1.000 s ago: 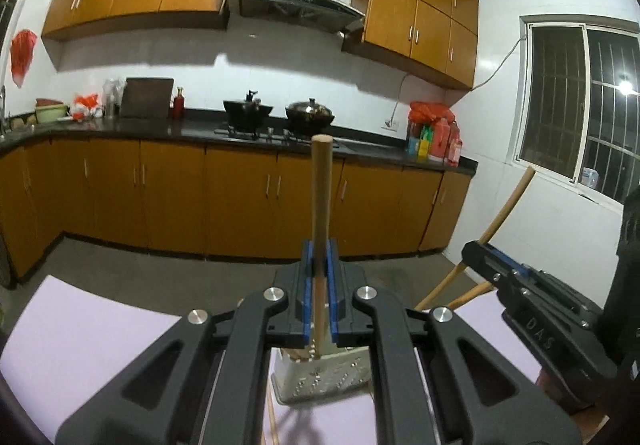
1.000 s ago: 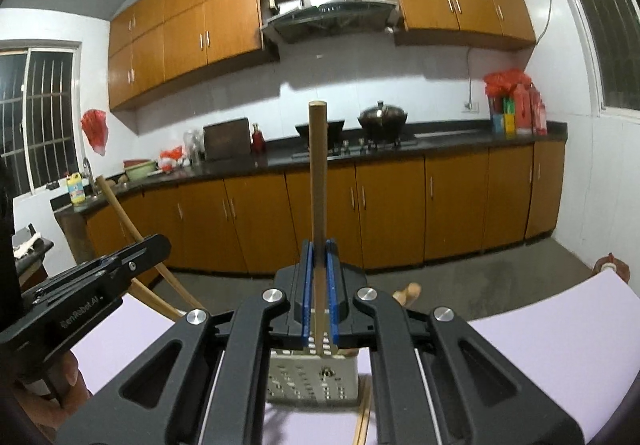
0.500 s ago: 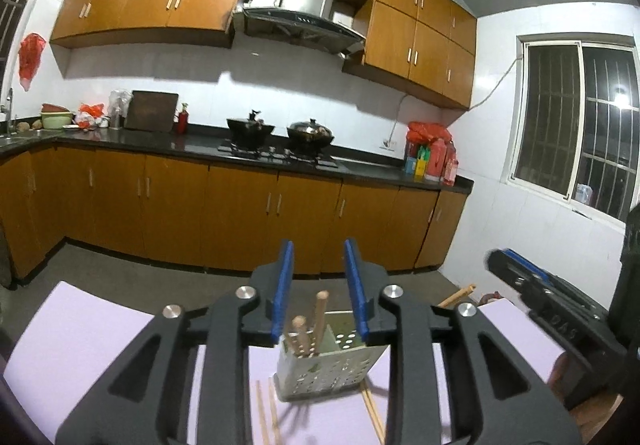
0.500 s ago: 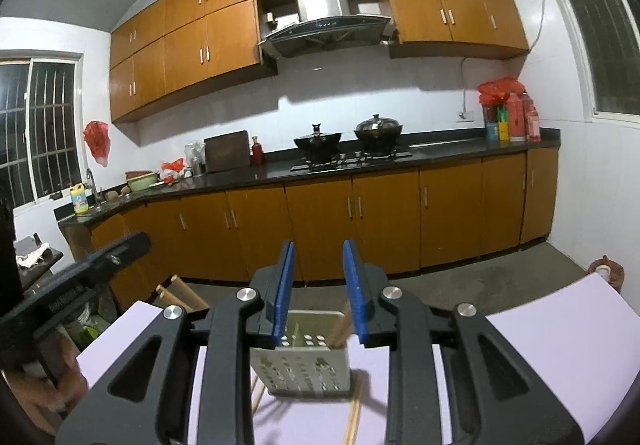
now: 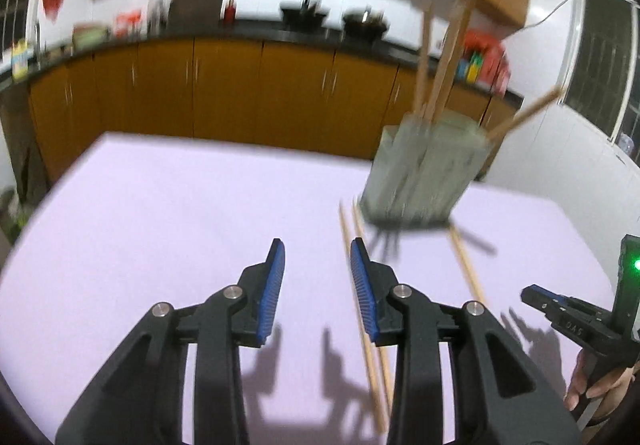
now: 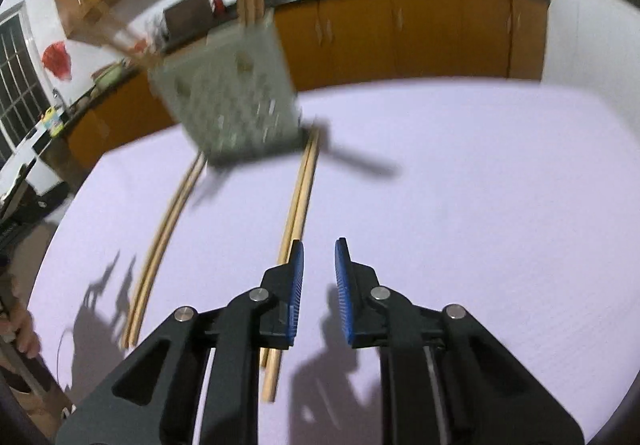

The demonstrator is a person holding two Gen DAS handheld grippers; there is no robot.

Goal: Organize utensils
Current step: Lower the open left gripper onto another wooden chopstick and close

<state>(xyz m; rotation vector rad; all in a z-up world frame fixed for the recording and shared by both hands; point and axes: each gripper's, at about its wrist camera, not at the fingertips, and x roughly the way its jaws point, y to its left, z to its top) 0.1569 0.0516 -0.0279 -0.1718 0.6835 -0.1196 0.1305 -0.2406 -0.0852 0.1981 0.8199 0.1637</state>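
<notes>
Closing on nothing, the right gripper risks nudging the chopstick pair beside it; the left gripper opens empty near the table's front edge.

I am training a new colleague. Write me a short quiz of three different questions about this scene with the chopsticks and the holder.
1. True or false: the left gripper holds a chopstick.
2. How many chopstick pairs lie flat on the lilac mat? A) none B) two C) five
3. Fill in: some chopsticks stand in the perforated ___.

Key: 1 false, its opening jaws are empty. 2 B. 3 holder.
</notes>
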